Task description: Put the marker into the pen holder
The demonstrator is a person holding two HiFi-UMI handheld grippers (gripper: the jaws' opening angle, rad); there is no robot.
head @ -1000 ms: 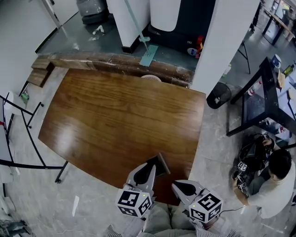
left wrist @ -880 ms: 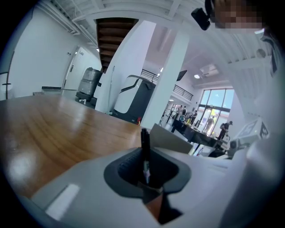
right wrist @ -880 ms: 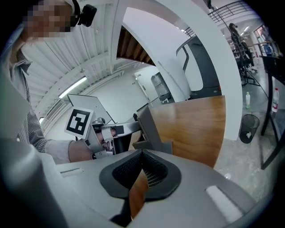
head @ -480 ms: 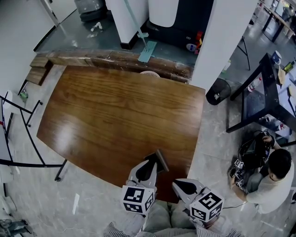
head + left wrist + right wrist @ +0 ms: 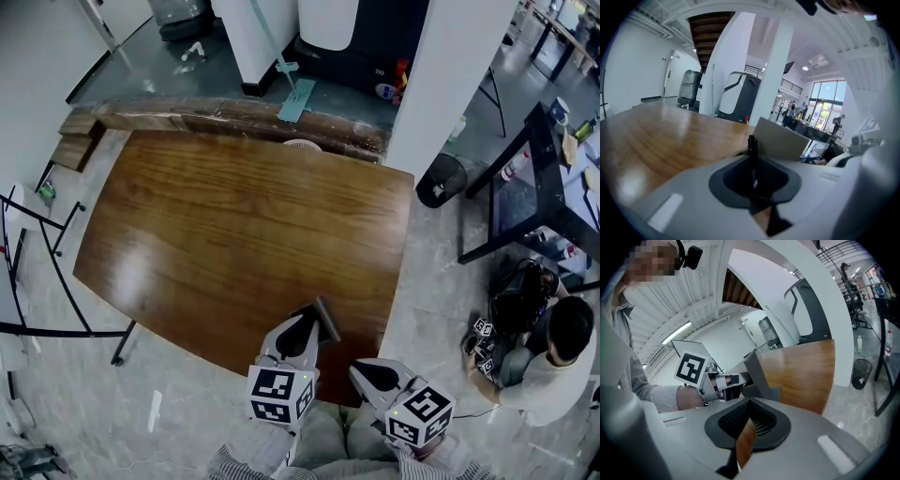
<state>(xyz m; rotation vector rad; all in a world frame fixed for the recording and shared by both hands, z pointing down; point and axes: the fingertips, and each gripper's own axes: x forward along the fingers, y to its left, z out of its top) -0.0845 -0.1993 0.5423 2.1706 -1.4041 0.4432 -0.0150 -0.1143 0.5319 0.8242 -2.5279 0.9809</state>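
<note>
Probably open office hall; white columns [image 5: 450,75]; polished stone floor [image 5: 441,281]; large wooden table [image 5: 234,225]

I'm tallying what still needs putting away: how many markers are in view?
1. A black marker stands upright, clamped in the left gripper, right in front of the grey pen holder at the table near edge. Any inside the holder would be hidden.

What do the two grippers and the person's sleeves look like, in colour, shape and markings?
Both the left gripper and the right gripper have smooth light-grey shells with dark, ribbed pads inside. Each carries a white cube printed with black square markers. The sleeve is grey-and-white striped cloth.
</note>
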